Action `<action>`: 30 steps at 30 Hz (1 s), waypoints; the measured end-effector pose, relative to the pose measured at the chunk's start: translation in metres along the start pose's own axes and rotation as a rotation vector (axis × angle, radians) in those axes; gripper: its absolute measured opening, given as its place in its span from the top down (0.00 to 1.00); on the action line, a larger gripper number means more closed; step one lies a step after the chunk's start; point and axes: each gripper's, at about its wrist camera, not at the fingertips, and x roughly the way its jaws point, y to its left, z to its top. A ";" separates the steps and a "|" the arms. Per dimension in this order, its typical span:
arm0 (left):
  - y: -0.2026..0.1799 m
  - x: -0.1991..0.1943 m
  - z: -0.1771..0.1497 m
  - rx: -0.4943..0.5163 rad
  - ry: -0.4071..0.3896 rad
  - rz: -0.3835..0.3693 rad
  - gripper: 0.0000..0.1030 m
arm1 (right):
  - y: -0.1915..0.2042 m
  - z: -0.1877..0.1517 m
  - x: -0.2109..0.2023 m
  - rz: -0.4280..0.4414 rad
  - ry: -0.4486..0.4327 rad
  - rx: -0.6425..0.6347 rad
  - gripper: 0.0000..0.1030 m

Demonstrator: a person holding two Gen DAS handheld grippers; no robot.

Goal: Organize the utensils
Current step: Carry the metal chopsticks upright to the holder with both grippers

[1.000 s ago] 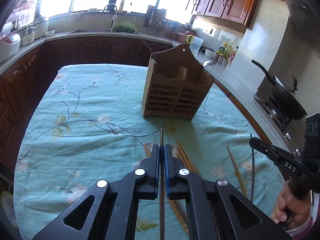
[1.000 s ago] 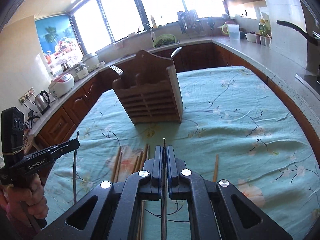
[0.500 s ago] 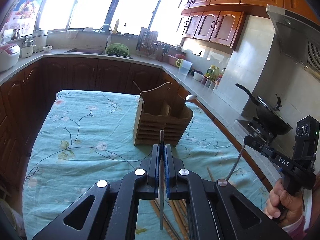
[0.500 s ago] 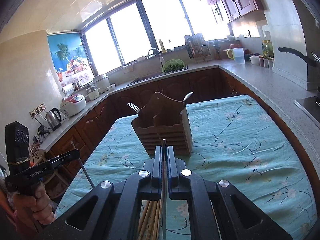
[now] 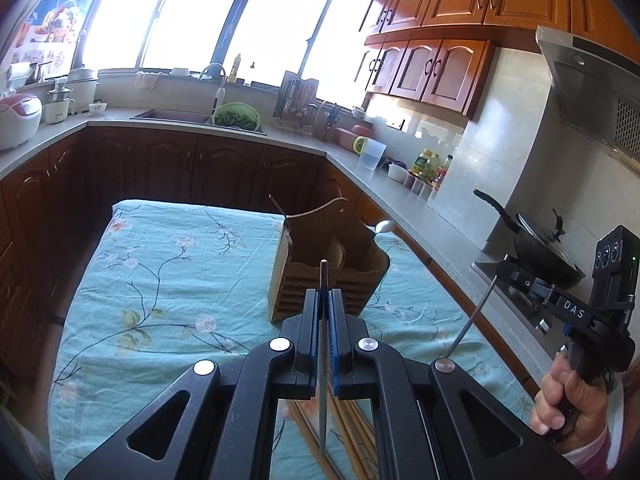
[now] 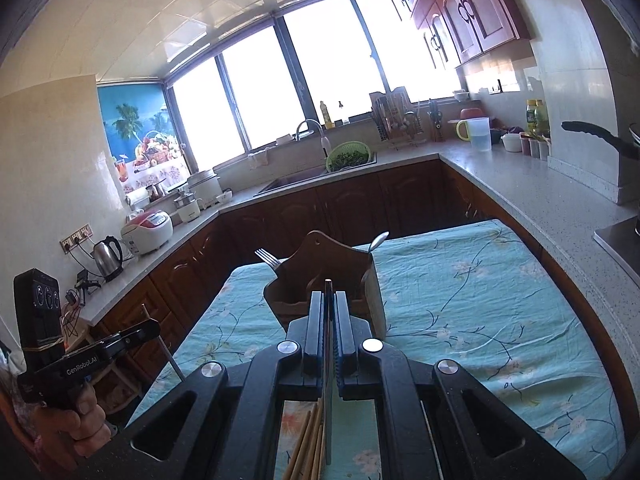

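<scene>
Left wrist view looks down along the left gripper (image 5: 324, 300), whose two black fingers are pressed together on a thin metal chopstick (image 5: 323, 344). That stick runs straight through the closed pads, its tip poking out ahead of them and its other end hanging down below. Beyond the tip stands the wooden utensil holder (image 5: 320, 276) on the table, which is covered with a teal flowered cloth (image 5: 168, 280). A fork handle and a spoon (image 5: 382, 226) stick up from the holder's far corners. Under the gripper, several wooden chopsticks (image 5: 352, 432) lie loose on the cloth.

Off to the right in the same view, a hand (image 5: 568, 404) grips the handle of the right gripper (image 5: 500, 270). A second metal chopstick (image 5: 472, 320) slants down from its closed tips.

From the right wrist camera, the right gripper (image 6: 329, 304) is likewise clamped on its metal chopstick (image 6: 328, 380), the stick's end showing just past the pads and lined up with the holder (image 6: 320, 276) ahead. A fork (image 6: 267, 258) rises from the holder's left side and a spoon (image 6: 378, 240) from its right. More wooden chopsticks (image 6: 308, 448) lie on the cloth beneath. At the left edge, the other hand (image 6: 76, 416) holds the left gripper (image 6: 154, 326), with its metal stick (image 6: 172, 360) angling downward from the tips. Both grippers are up off the table, short of the holder.
</scene>
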 end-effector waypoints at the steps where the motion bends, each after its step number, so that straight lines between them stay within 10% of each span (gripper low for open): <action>1: 0.000 0.002 0.003 0.000 -0.008 -0.002 0.98 | 0.000 0.004 0.002 -0.001 -0.009 0.000 0.96; 17: 0.001 0.068 0.094 0.046 -0.257 0.041 0.98 | -0.014 0.105 0.057 -0.044 -0.239 0.054 0.96; 30: 0.026 0.181 0.061 -0.054 -0.229 0.098 0.98 | -0.038 0.061 0.127 -0.090 -0.175 0.072 0.96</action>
